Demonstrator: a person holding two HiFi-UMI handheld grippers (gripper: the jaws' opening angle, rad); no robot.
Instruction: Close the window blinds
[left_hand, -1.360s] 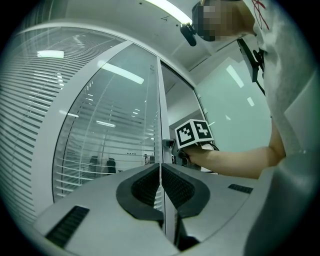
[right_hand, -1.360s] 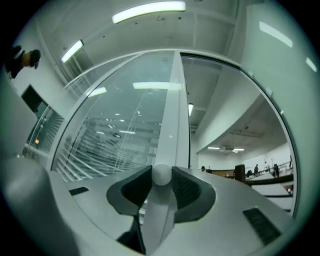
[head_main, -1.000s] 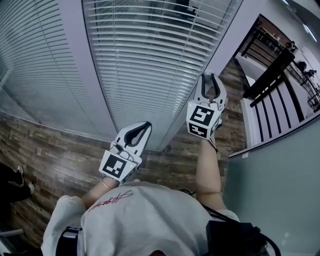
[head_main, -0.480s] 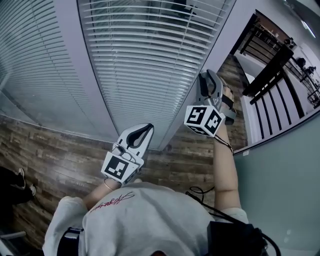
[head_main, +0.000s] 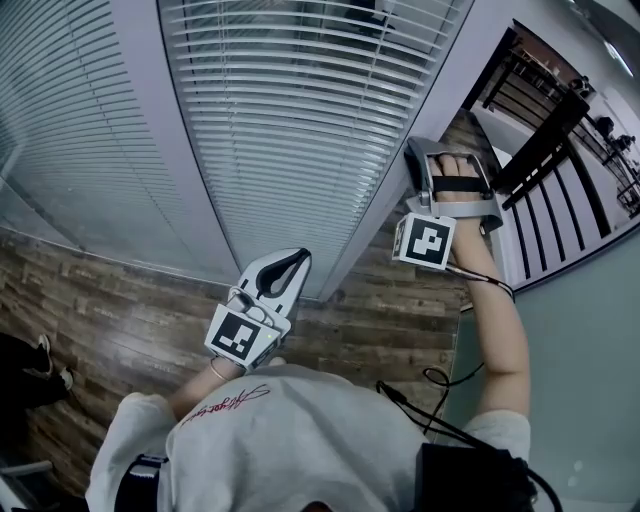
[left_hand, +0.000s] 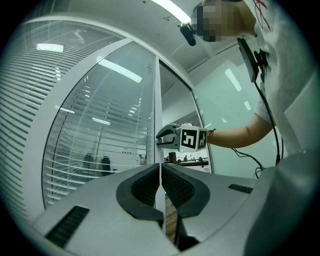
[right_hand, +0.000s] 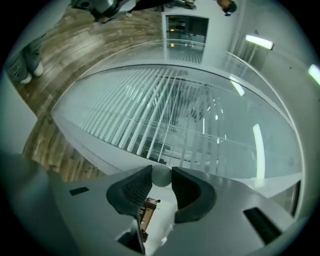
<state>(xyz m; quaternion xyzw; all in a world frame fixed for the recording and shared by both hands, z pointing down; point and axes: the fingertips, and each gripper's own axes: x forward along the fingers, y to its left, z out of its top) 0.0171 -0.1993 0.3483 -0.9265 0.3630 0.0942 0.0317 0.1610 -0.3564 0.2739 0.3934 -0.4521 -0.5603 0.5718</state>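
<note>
White slatted blinds (head_main: 300, 100) hang behind the glass, slats partly open; they also show in the right gripper view (right_hand: 165, 100). My right gripper (head_main: 416, 152) is held level against the grey window post (head_main: 390, 205), rolled onto its side. Its jaws (right_hand: 161, 176) are shut on a small round grey knob (right_hand: 161, 178). My left gripper (head_main: 296, 260) hangs lower and to the left, pointing at the foot of the same post. It (left_hand: 160, 172) is shut with nothing in it. From there I see the right gripper (left_hand: 165, 137) at the frame.
A second blind panel (head_main: 60, 130) fills the left. Wood-plank floor (head_main: 120, 310) lies below the window. A dark railing (head_main: 545, 150) stands at the right, with a frosted glass partition (head_main: 560, 380) beside my right arm. Someone's shoes (head_main: 40, 360) are at the far left.
My right gripper has rolled about a quarter turn on the spot, so its marker cube now faces me and the hand strap shows. The left gripper has stayed put.
</note>
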